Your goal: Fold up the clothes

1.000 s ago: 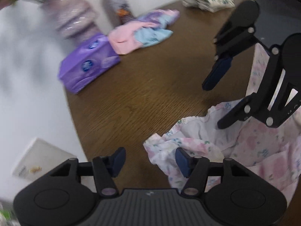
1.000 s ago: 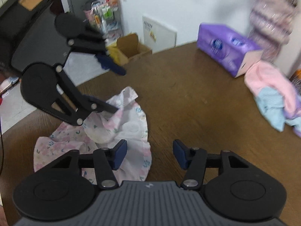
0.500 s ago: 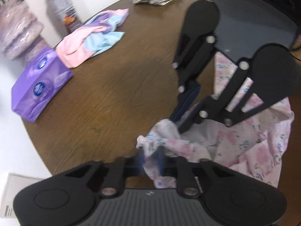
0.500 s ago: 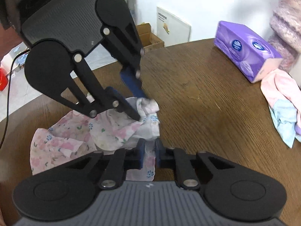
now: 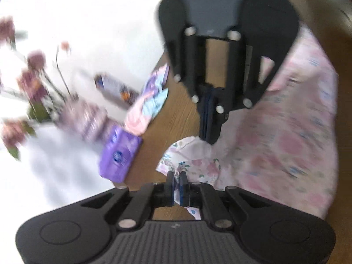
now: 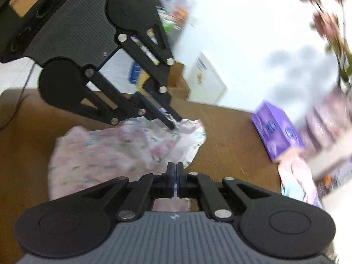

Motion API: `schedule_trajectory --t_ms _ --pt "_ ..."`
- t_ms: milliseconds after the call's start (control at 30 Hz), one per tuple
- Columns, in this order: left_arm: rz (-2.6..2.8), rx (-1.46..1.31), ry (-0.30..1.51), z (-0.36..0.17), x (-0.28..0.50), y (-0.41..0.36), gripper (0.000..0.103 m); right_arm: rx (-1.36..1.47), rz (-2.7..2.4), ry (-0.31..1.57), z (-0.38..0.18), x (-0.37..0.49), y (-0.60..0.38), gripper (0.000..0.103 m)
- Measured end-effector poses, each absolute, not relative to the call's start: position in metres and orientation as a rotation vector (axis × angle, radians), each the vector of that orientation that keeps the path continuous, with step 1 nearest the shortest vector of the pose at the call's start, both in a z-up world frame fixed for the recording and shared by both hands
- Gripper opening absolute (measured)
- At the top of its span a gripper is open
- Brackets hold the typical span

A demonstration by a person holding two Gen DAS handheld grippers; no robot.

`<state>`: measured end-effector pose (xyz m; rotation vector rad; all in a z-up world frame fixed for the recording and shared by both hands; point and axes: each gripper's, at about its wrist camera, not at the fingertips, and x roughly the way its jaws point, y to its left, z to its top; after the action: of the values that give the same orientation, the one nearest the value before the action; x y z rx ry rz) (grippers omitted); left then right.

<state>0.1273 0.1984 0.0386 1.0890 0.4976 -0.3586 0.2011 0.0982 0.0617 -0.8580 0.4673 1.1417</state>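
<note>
The left gripper (image 5: 176,183) is clamped on one edge of the floral garment (image 5: 286,140), and the right gripper (image 5: 209,132) pinches the same edge just beside it. The left wrist view alone shows the cloth spreading wide to the right over the table (image 5: 176,110). The right wrist view alone shows the cardboard box (image 6: 178,81) on the floor. There the garment (image 6: 105,151) seems to run leftward from the grip, though blur hides its outline. A tissue pack (image 6: 276,129) lies well apart.

On the table: 1 floral garment (image 5: 286,132), 1 purple tissue pack (image 5: 120,154), 1 bottle (image 5: 116,89), 2 grippers.
</note>
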Motion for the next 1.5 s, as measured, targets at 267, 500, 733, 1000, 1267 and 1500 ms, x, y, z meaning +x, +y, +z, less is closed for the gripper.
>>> schedule_trajectory --t_ms 267,500,733,1000,1267,1500 --pt "-0.363 1.168 0.431 0.018 0.059 0.194 0.003 -0.790 1.255 0.546 0.068 0.174 0.075 0.006" --pt "-0.427 1.141 0.431 0.013 0.038 0.185 0.003 -0.421 1.140 0.664 0.087 0.219 0.068 0.008" --pt "-0.452 1.068 0.461 0.020 0.021 0.181 0.008 -0.552 1.067 0.702 0.045 0.204 0.091 0.010" --pt "-0.328 0.624 0.487 0.074 0.038 0.208 0.020 -0.706 1.036 0.587 0.022 0.174 0.083 0.016" --pt "-0.332 0.458 0.704 0.037 0.090 0.191 0.017 -0.638 1.011 0.533 0.035 0.166 0.058 0.026" --pt "-0.266 0.431 0.714 0.023 0.080 0.181 0.014 -0.497 0.974 0.469 0.058 0.183 0.047 0.029"
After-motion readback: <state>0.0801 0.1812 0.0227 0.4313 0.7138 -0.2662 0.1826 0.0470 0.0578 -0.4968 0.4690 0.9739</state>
